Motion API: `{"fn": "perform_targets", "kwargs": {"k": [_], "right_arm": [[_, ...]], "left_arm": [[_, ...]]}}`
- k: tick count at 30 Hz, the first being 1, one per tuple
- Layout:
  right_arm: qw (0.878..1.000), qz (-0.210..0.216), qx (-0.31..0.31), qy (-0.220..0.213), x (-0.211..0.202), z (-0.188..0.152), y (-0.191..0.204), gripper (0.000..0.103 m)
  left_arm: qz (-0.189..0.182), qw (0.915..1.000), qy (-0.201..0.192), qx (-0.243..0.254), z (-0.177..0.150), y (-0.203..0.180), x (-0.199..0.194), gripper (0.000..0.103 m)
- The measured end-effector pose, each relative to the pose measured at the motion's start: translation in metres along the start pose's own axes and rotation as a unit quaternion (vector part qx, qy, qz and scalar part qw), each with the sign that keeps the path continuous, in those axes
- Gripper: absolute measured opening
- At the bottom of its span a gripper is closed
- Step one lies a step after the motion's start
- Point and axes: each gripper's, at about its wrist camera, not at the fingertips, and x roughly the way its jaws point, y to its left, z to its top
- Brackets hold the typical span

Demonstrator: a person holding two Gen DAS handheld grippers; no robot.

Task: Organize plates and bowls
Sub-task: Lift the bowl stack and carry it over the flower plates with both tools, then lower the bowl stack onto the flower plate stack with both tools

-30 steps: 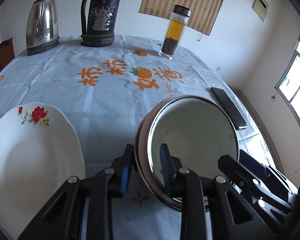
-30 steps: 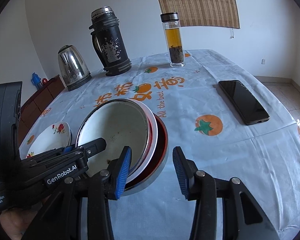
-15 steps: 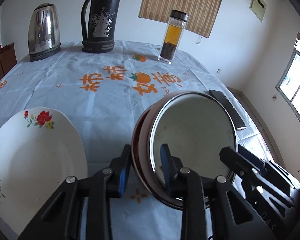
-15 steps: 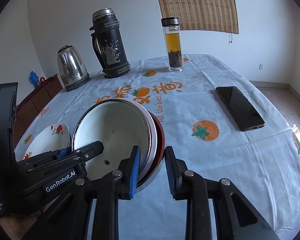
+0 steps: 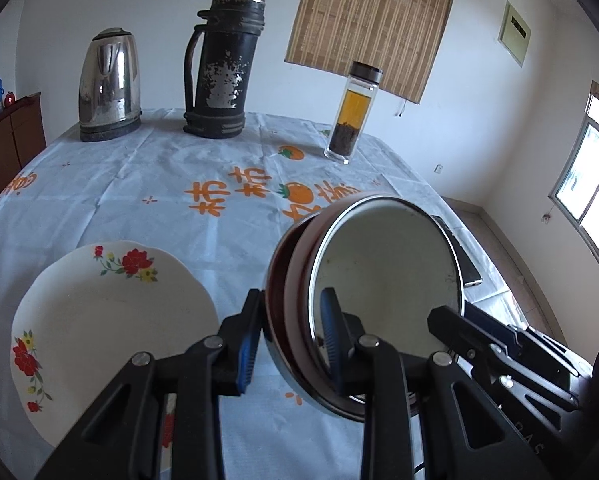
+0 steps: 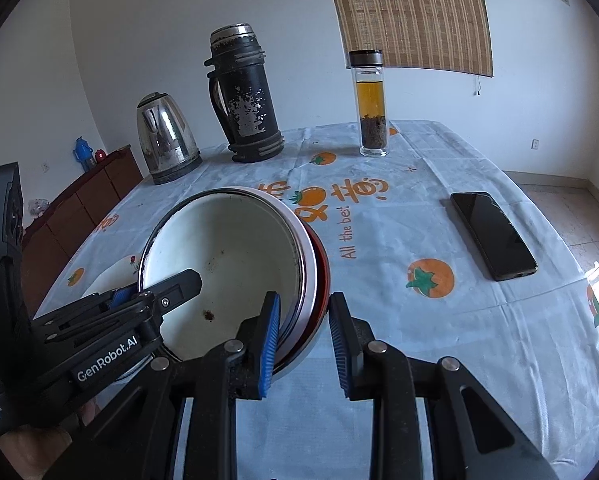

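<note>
Straddling stacked bowls' (image 5: 383, 276) rims, both tongs (image 5: 289, 338) (image 6: 304, 340)

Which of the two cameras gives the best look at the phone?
The right wrist view. There the phone lies fully in sight, flat on the tablecloth, dark screen up. In the left wrist view the stacked bowls cover most of it; only a dark edge shows past their rim.

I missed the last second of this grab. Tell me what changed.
The right gripper closed onto the near rim of the bowl stack, and both grippers raised the stack. The left gripper stayed clamped on it. The floral plate, kettle and phone stayed put.
</note>
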Motion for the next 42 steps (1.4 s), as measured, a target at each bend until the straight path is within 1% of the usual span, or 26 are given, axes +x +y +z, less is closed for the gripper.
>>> {"fn": "perform_targets", "kwargs": {"k": [11, 21, 25, 33, 37, 42], "right_arm": [[1.0, 0.016, -0.024, -0.004, -0.005, 0.006, 0.036, 0.027], [0.998, 0.035, -0.043, -0.005, -0.005, 0.01, 0.073, 0.027], [0.998, 0.047, -0.046, -0.004, -0.001, 0.012, 0.087, 0.027], [0.997, 0.056, -0.061, 0.001, 0.003, 0.011, 0.116, 0.027], [0.996, 0.06, -0.067, 0.003, 0.005, 0.01, 0.127, 0.027], [0.996, 0.057, -0.075, 0.008, 0.01, 0.008, 0.139, 0.027]], "left_arm": [[0.009, 0.9996, -0.022, -0.013, 0.006, 0.03, -0.023, 0.027], [0.032, 0.9989, -0.028, -0.02, 0.004, 0.062, -0.042, 0.027], [0.04, 0.9986, -0.025, -0.022, 0.005, 0.076, -0.044, 0.027], [0.056, 0.9979, -0.026, -0.019, 0.003, 0.1, -0.053, 0.027], [0.056, 0.9978, -0.029, -0.019, 0.004, 0.112, -0.057, 0.027], [0.058, 0.9981, -0.022, -0.004, 0.004, 0.121, -0.052, 0.027]]}}
